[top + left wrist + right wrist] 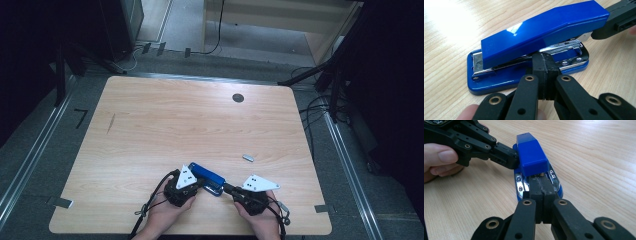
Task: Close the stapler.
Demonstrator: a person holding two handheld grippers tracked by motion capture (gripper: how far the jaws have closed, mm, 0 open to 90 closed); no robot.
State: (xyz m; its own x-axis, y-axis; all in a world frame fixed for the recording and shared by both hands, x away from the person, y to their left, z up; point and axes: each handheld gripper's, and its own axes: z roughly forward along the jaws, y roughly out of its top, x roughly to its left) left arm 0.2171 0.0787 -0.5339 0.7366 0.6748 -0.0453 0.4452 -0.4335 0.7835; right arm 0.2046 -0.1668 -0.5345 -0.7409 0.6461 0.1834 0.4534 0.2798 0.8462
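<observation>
stapler [206,177] lies between both closed tools, left [198,184] and right [226,188], touching.

Glossy blue stapler [541,27], black tongs [544,65]

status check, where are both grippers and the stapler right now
Left gripper shut, jaws at the stapler's side. Right gripper shut, jaws at its front end. Stapler flat on the table. Small metal piece lies apart, nothing blocking.

Glossy blue plastic stapler [544,27] (chrome metal inside) on matt wood-grain table [150,125].
</observation>
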